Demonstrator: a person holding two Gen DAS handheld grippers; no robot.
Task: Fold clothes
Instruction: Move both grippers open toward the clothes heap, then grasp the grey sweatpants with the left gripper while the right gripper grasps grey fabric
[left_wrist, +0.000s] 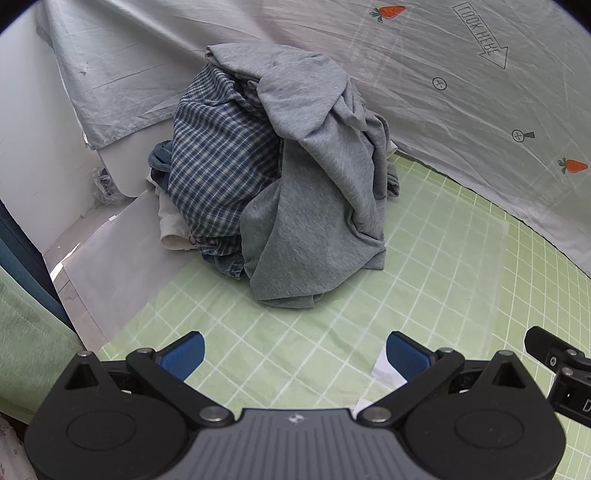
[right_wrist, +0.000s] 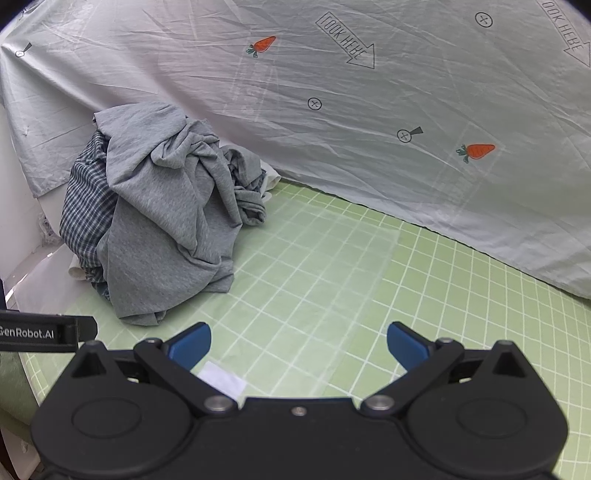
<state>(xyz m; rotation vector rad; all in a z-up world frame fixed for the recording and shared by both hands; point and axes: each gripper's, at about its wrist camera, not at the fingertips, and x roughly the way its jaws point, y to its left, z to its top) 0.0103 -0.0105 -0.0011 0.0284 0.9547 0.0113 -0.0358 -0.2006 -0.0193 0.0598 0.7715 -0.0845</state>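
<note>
A heap of clothes sits at the back left of the green grid mat (left_wrist: 461, 266). On top lies a crumpled grey garment (left_wrist: 317, 192) (right_wrist: 162, 221). A blue-and-white checked garment (left_wrist: 218, 162) (right_wrist: 83, 206) hangs down its left side, and a bit of white cloth (left_wrist: 171, 229) peeks out underneath. My left gripper (left_wrist: 295, 354) is open, hovering over the mat short of the heap, with nothing between its blue pads. My right gripper (right_wrist: 299, 345) is open too, to the right of the heap and empty. The right gripper's edge (left_wrist: 554, 360) shows in the left wrist view.
A pale sheet (right_wrist: 369, 129) printed with carrots and arrows hangs behind the mat as a backdrop. White paper slips (right_wrist: 221, 380) (left_wrist: 388, 365) lie on the mat near the grippers. A white wall and floor gap (left_wrist: 44, 177) lie to the left, past the mat's edge.
</note>
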